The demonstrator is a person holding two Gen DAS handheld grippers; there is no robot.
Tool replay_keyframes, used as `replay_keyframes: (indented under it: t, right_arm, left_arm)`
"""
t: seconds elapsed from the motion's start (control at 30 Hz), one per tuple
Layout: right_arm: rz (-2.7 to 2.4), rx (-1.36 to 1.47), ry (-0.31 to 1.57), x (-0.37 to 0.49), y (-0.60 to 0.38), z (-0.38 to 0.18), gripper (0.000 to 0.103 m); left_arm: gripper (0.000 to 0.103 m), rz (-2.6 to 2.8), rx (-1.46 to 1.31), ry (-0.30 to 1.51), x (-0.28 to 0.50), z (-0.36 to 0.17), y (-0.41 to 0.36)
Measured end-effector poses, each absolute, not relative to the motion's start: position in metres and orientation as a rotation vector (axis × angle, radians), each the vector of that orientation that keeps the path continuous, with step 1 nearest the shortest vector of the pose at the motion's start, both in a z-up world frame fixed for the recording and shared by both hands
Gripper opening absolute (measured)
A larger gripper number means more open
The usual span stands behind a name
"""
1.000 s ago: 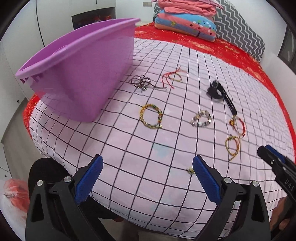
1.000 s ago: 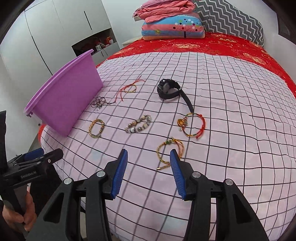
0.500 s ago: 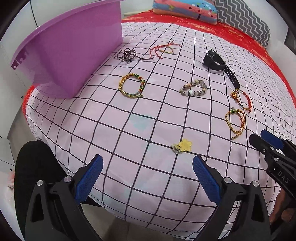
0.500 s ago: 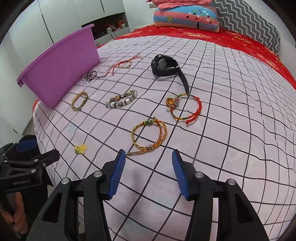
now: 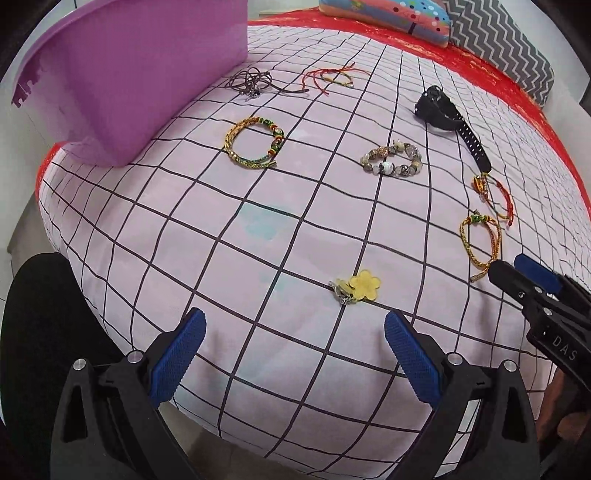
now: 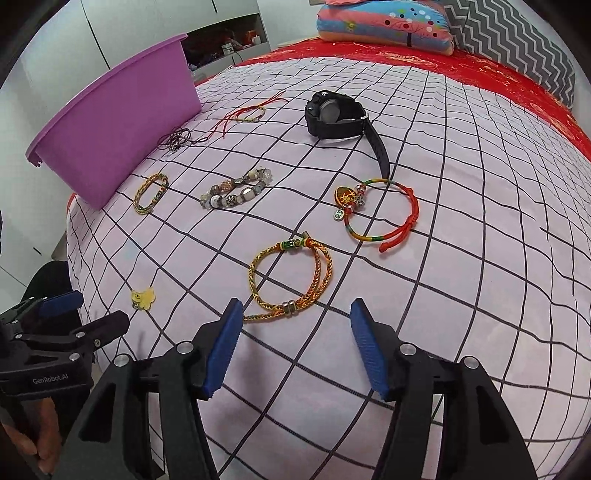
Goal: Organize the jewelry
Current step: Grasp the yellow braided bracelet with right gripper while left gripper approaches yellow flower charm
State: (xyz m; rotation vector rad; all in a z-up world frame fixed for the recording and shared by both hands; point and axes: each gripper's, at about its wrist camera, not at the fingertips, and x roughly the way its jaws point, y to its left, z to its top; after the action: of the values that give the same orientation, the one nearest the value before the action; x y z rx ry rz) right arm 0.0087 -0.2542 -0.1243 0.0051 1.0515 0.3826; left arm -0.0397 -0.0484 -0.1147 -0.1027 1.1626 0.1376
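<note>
Jewelry lies spread on a pink checked bedspread [image 5: 258, 229]. My left gripper [image 5: 295, 343] is open and empty, just short of a yellow flower charm [image 5: 360, 287], which also shows in the right wrist view [image 6: 143, 298]. My right gripper [image 6: 296, 332] is open and empty, right in front of a gold braided bracelet [image 6: 291, 277]. Farther off lie a red-green cord bracelet with charms [image 6: 380, 212], a beaded bracelet [image 6: 236, 192], a black watch [image 6: 340, 118], a yellow-green braided bracelet [image 5: 255, 147], a dark cord necklace [image 5: 253, 82] and a red string bracelet [image 5: 332, 77].
A purple plastic tub [image 5: 125, 77] stands at the bed's left edge, beside the dark necklace. Folded quilts [image 6: 384, 26] and a zigzag pillow [image 6: 517, 44] lie on a red sheet at the far end. The bed's near edge drops off just below both grippers.
Both grippers have moved forward and down toward the bedspread. The flower charm and gold bracelet now sit closer to the fingertips. The right gripper's jaws have opened wider.
</note>
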Motion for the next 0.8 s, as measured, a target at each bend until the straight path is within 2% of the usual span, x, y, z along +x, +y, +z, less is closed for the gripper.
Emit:
replay_keyframes:
  t: [0.8]
  right_arm:
    - [0.418, -0.103, 1.057, 0.019, -0.237, -0.134, 0.058]
  left_arm:
    - [0.095, 0.146, -0.067, 1.138, -0.029, -0.129, -0.055]
